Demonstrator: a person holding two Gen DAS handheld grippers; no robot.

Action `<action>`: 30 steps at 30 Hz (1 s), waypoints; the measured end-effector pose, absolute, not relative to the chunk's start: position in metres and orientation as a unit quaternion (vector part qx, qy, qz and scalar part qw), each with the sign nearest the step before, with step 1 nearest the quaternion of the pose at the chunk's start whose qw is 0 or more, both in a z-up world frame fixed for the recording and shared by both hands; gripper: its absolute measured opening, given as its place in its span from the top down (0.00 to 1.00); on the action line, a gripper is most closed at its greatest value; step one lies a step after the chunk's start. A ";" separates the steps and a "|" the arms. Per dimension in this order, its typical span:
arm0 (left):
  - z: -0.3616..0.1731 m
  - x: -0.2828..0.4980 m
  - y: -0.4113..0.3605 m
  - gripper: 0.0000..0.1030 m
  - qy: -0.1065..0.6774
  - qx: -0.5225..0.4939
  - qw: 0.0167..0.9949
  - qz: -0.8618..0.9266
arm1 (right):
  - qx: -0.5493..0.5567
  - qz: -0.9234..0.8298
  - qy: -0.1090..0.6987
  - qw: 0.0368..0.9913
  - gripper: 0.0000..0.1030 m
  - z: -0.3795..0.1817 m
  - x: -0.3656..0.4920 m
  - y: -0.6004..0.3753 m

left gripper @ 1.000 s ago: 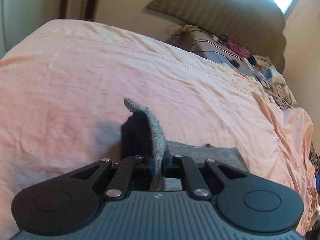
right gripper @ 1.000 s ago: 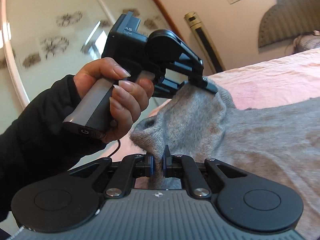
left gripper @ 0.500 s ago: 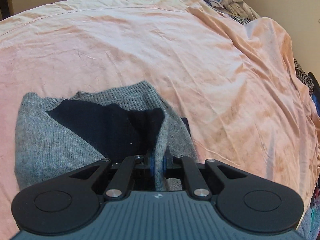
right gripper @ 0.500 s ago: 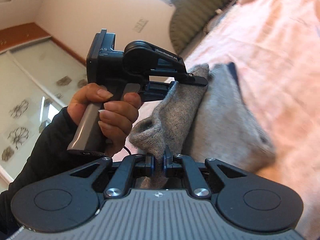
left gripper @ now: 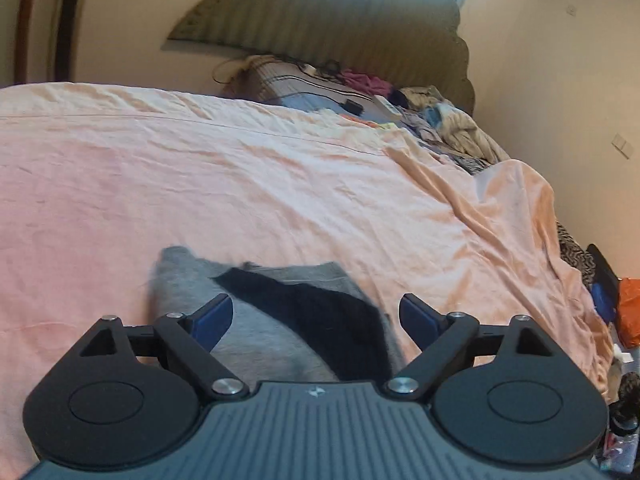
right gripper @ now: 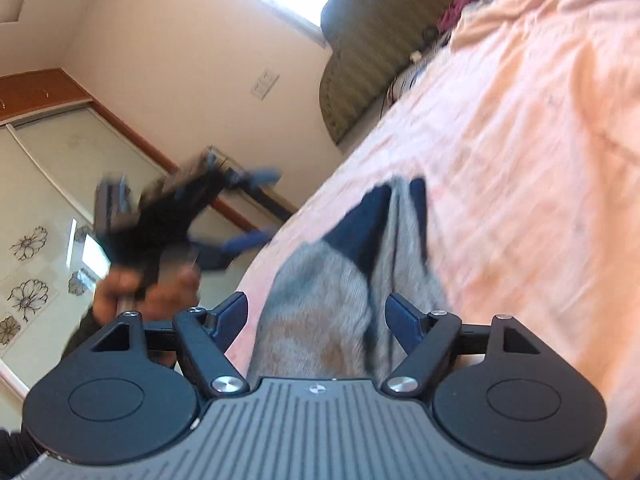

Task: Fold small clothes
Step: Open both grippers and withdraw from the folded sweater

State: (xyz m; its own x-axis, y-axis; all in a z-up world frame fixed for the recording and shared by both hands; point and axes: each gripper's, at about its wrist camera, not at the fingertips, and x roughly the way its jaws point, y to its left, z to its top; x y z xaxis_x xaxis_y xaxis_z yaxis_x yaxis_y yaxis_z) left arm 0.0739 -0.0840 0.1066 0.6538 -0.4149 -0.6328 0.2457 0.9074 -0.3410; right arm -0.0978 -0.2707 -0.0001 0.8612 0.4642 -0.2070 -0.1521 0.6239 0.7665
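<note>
A small grey knitted garment (left gripper: 264,340) with a dark lining (left gripper: 320,312) lies on the pink bedsheet (left gripper: 240,184), right in front of my left gripper (left gripper: 316,316), which is open and empty just above it. In the right wrist view the same garment (right gripper: 332,304) lies bunched between the spread fingers of my right gripper (right gripper: 316,316), which is open and holds nothing. The left gripper also shows there (right gripper: 248,208), blurred, open, off the garment to the left.
A padded headboard (left gripper: 360,40) stands at the far end of the bed. A heap of clothes and cables (left gripper: 400,108) lies by it. The bed's right edge (left gripper: 568,280) drops to clutter on the floor. A wardrobe with flower-print doors (right gripper: 40,220) stands at left.
Both grippers were shut on the grey garment and have opened. The garment has dropped onto the sheet. The left gripper has pulled back and tilted up.
</note>
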 end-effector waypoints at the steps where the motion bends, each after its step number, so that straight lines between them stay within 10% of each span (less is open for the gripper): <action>1: 0.102 0.069 -0.074 0.11 0.372 -0.115 0.904 -0.175 | 0.392 0.174 0.197 0.882 0.25 0.003 -0.091 -0.275; 26: 0.023 0.039 -0.028 0.11 0.422 -0.195 0.867 -0.179 | 0.321 0.202 0.420 0.825 0.26 0.010 0.120 -0.258; 28: 0.023 0.040 -0.030 0.11 0.423 -0.191 0.868 -0.180 | 0.301 0.203 0.434 0.824 0.47 0.003 0.128 -0.250; 29: 0.023 0.040 -0.030 0.11 0.423 -0.189 0.868 -0.180 | 0.287 0.203 0.440 0.827 0.83 0.002 0.130 -0.246; 30: 0.025 0.039 -0.030 0.11 0.421 -0.188 0.868 -0.182 | 0.273 0.205 0.432 0.835 0.83 0.006 0.130 -0.244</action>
